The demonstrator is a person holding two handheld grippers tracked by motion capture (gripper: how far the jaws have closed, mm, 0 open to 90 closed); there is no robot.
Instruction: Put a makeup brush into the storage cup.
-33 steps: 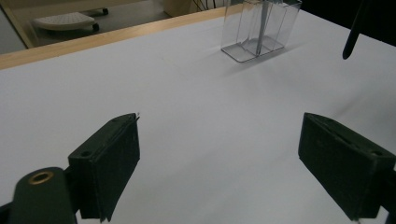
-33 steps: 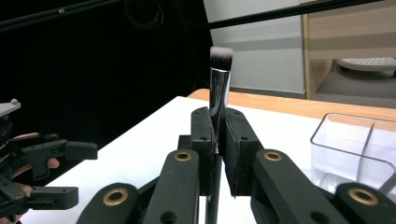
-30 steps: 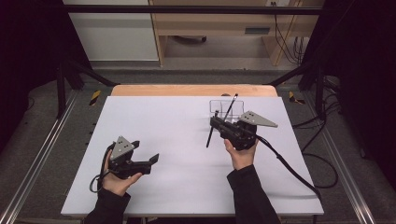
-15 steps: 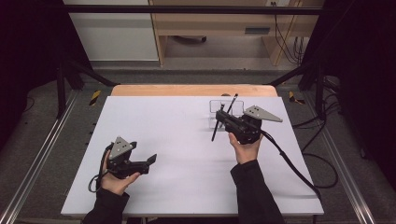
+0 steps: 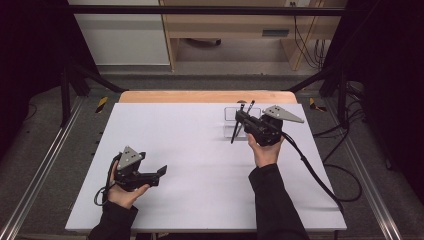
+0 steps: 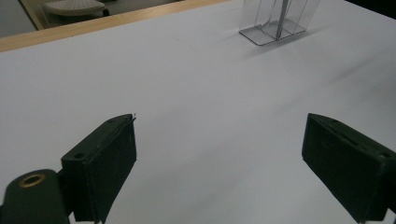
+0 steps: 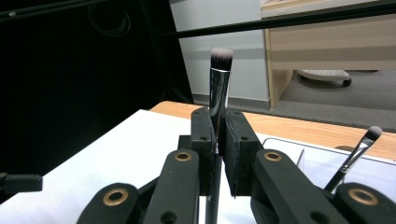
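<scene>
My right gripper (image 5: 242, 119) is shut on a long black-handled makeup brush (image 5: 235, 134), held slanted above the table at the back right. In the right gripper view the brush (image 7: 219, 84) stands upright between the closed jaws (image 7: 219, 135), its bristles on top. Just behind it stands a clear plastic holder (image 5: 230, 114) with a second, smaller brush (image 7: 360, 150) leaning in it. My left gripper (image 5: 161, 171) rests low at the table's front left, open, nothing between its jaws (image 6: 219, 158). The left gripper view has the holder (image 6: 275, 23) far off.
The white table top (image 5: 190, 145) has a wooden strip (image 5: 200, 96) along its far edge. A cable (image 5: 310, 167) trails from the right gripper across the table's right side. Beyond the table are a wooden desk (image 5: 235, 27) and the grey floor.
My right gripper has carried the brush farther back and a little right, up to the clear holder. The left gripper has hardly moved.
</scene>
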